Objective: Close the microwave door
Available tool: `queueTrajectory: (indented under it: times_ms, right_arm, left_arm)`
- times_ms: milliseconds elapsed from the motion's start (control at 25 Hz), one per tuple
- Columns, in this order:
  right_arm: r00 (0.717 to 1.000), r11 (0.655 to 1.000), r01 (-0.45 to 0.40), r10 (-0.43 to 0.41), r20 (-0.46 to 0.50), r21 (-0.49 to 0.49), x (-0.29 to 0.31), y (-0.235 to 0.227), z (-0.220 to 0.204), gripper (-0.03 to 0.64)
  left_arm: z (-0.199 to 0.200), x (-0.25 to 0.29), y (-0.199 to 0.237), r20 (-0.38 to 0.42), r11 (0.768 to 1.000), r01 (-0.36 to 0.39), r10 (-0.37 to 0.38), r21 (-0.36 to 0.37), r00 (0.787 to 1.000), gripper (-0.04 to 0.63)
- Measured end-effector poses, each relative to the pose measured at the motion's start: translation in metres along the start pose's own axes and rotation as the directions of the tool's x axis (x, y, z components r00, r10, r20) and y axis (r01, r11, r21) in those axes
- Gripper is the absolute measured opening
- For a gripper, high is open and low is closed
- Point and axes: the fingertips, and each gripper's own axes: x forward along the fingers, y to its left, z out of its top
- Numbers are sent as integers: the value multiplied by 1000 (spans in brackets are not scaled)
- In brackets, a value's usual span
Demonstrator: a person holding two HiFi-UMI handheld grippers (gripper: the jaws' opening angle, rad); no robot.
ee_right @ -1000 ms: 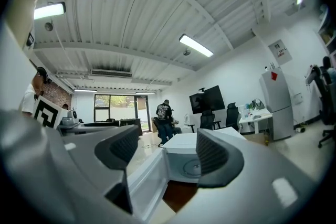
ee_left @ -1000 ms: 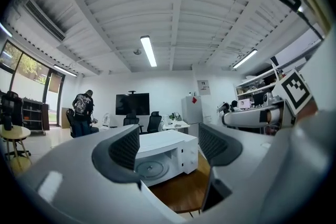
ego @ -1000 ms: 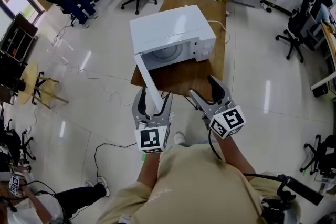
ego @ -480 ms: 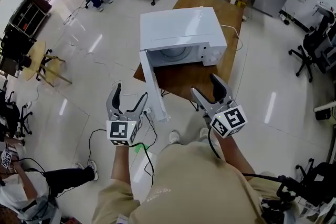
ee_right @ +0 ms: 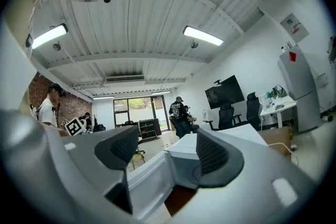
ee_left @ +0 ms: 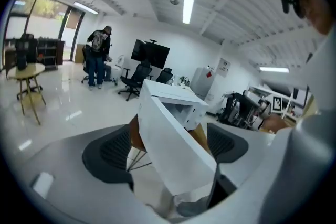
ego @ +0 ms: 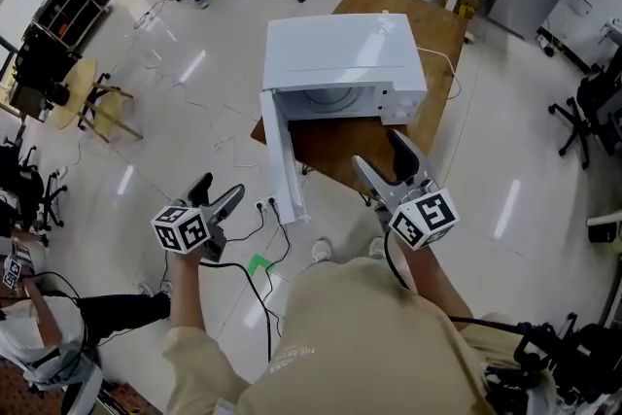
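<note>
White microwave door [ego: 283, 155] edge-on, cavity [ego: 326, 102] dim, left claw [ego: 222, 188] opening clear of it

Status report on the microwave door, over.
Left gripper jaws opening, empty, beside the microwave door. Right gripper open, empty, in front of the microwave. Door wide open. No object seen blocking its swing.

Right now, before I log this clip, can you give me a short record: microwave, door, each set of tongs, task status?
microwave: white, on a wooden table
door: wide open, swung out past the table edge
left tongs: jaws opening, nothing gripped, clear of the door on its outer side
right tongs: open, empty, in front of the microwave by the table's near edge
task status: door not yet closed
</note>
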Motion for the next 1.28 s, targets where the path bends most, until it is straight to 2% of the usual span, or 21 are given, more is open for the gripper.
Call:
queueTrajectory:
  times_ms: [80, 160, 280, 360, 440, 560, 640, 840, 880, 920, 1000, 1040, 1120, 1280]
  right_arm:
    - [1000, 1000, 19, -19, 3, 3, -1, -7, 2, 333]
    - [999, 999, 33, -33, 7, 4, 0, -15, 3, 333]
    - [999, 999, 48, -48, 11, 24, -2, -28, 5, 333]
    - [999, 999, 44, -45, 22, 32, -2, -32, 8, 333]
    - [999, 998, 44, -45, 28, 35, -3, -34, 7, 333]
    - [998, 998, 52, -53, 26, 41, -5, -37, 8, 334]
    - [998, 997, 62, -63, 25, 40, -7, -39, 11, 333]
    - [995, 994, 97, -98, 25, 44, -19, -54, 19, 334]
    - [994, 994, 104, -105, 22, 45, -19, -55, 20, 333]
    - [993, 993, 112, -113, 19, 46, -19, -55, 21, 333]
    - [992, 991, 126, -126, 16, 46, -22, -55, 22, 333]
    - [991, 991, 130, -131, 16, 44, -23, -55, 23, 333]
    - [989, 989, 143, -144, 14, 29, -28, -58, 27, 333]
    - [982, 982, 188, -188, 17, 4, -43, -67, 34, 333]
  left_arm:
    - [-15, 6, -4, -17, 995, 30, -32, -99, 999, 421]
    - [-39, 17, -8, -72, 977, 65, -81, -204, 994, 389]
    - [-64, 40, -30, -120, 926, 169, -220, -338, 968, 341]
    - [-74, 52, -43, -118, 892, 227, -293, -392, 949, 295]
    - [-86, 62, -49, -121, 871, 250, -328, -422, 937, 272]
    - [-97, 74, -54, -147, 869, 245, -335, -430, 931, 222]
    - [-102, 80, -58, -166, 871, 237, -335, -431, 928, 163]
    - [-101, 100, -81, -149, 849, 233, -338, -475, 929, 155]
    - [-99, 104, -85, -134, 836, 227, -334, -500, 933, 153]
    - [-99, 107, -90, -121, 813, 212, -326, -543, 938, 151]
    - [-100, 112, -101, -101, 754, 175, -305, -633, 947, 146]
    - [-98, 118, -103, -84, 760, 189, -305, -622, 949, 143]
    - [-91, 131, -107, -55, 787, 226, -312, -574, 948, 141]
    - [-89, 153, -124, -47, 780, 209, -292, -590, 955, 140]
